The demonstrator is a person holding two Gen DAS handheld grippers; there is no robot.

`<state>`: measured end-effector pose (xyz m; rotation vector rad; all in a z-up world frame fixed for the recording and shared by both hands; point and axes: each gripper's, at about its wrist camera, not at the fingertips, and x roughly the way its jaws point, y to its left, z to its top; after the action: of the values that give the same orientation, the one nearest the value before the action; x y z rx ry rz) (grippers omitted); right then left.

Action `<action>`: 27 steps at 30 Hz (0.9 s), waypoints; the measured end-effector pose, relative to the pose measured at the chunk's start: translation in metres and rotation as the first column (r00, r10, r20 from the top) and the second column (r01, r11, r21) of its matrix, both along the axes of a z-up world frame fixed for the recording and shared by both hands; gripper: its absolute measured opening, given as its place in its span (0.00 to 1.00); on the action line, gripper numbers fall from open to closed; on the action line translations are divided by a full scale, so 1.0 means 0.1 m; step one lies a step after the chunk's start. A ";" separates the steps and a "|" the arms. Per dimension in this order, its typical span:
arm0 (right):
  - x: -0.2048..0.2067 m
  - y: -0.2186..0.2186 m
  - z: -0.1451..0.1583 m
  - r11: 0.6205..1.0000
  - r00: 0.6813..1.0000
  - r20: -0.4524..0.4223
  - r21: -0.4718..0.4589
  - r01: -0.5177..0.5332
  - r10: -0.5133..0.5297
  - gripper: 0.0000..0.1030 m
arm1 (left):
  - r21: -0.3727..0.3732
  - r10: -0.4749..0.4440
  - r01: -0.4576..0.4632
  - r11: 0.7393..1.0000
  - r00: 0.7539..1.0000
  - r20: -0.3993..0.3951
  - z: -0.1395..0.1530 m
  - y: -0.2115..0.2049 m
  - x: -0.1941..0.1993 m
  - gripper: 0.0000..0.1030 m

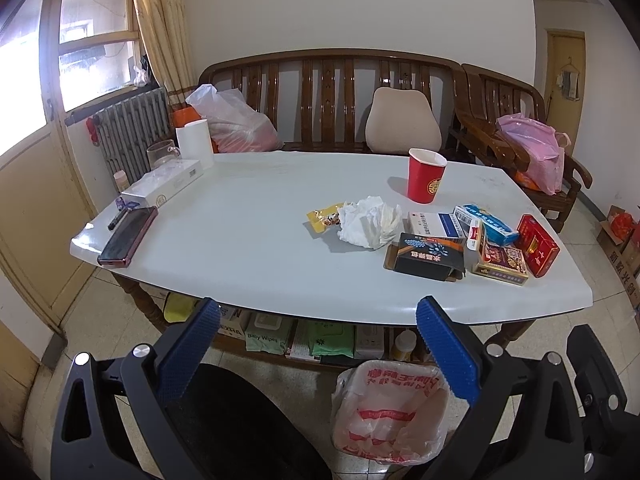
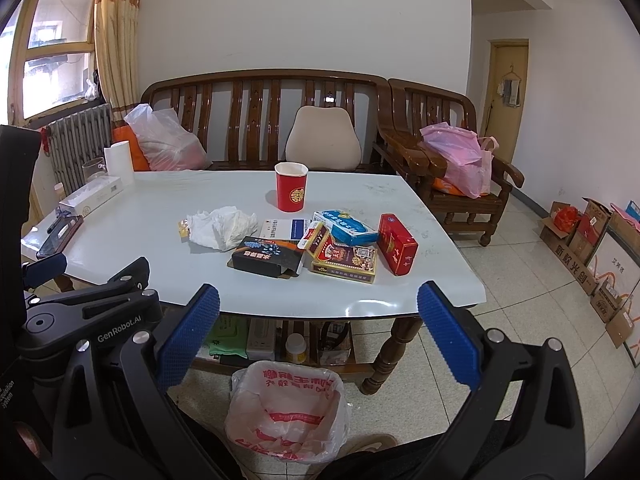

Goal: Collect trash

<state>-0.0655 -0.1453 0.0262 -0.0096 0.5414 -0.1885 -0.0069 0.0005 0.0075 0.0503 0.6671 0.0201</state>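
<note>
Both grippers held back from the table, jaws wide, nothing held.

The left gripper and the right gripper both stand off the near edge of the table, each spread wide and empty. The trash lies ahead of both tools, on the tabletop: a crumpled tissue with a yellow snack wrapper touching its left side, a red paper cup upright behind them, and a cluster of small boxes just to the right. The lined waste bin sits on the floor below the near edge, between the tools and the table. Judged from both views, the tissue lies nearly straight ahead of the right gripper and right of centre for the left, so the right hand appears better placed. The tissue wad has no clear long axis.
</note>
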 end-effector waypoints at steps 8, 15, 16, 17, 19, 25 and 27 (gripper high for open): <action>0.04 -0.04 -0.04 1.000 1.000 -0.006 -0.003 0.000 0.000 0.94 | 0.022 -0.004 0.005 1.000 1.000 -0.020 -0.01 -0.06 0.07 0.94; 0.22 -0.17 -0.01 0.996 0.996 -0.014 0.029 -0.082 0.083 0.94 | -0.021 -0.088 0.087 0.996 0.993 -0.075 0.00 -0.07 0.29 0.94; 0.26 -0.21 0.01 0.996 0.996 -0.010 0.008 -0.090 0.090 0.94 | -0.008 -0.094 0.094 0.996 0.993 -0.072 0.02 -0.07 0.34 0.94; 0.30 -0.24 0.03 0.996 0.996 -0.011 -0.010 -0.090 0.090 0.94 | 0.006 -0.105 0.105 0.994 0.992 -0.069 0.04 -0.06 0.39 0.94; 0.39 -0.34 0.07 0.995 0.995 -0.019 -0.039 -0.094 0.093 0.94 | 0.029 -0.122 0.125 0.992 0.989 -0.081 0.08 -0.06 0.49 0.94; 0.69 -0.70 0.19 0.993 0.994 -0.070 -0.070 -0.094 0.089 0.94 | 0.072 -0.211 0.223 0.972 0.967 -0.143 0.16 -0.15 0.84 0.94; 0.77 -0.79 0.21 0.991 0.991 -0.095 -0.084 -0.106 0.098 0.94 | 0.109 -0.240 0.258 0.960 0.958 -0.156 0.20 -0.22 0.96 0.94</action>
<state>0.0119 -0.2242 0.0475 -0.1325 0.6214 -0.1127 0.0894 -0.0211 0.0279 0.2620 0.7966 -0.1861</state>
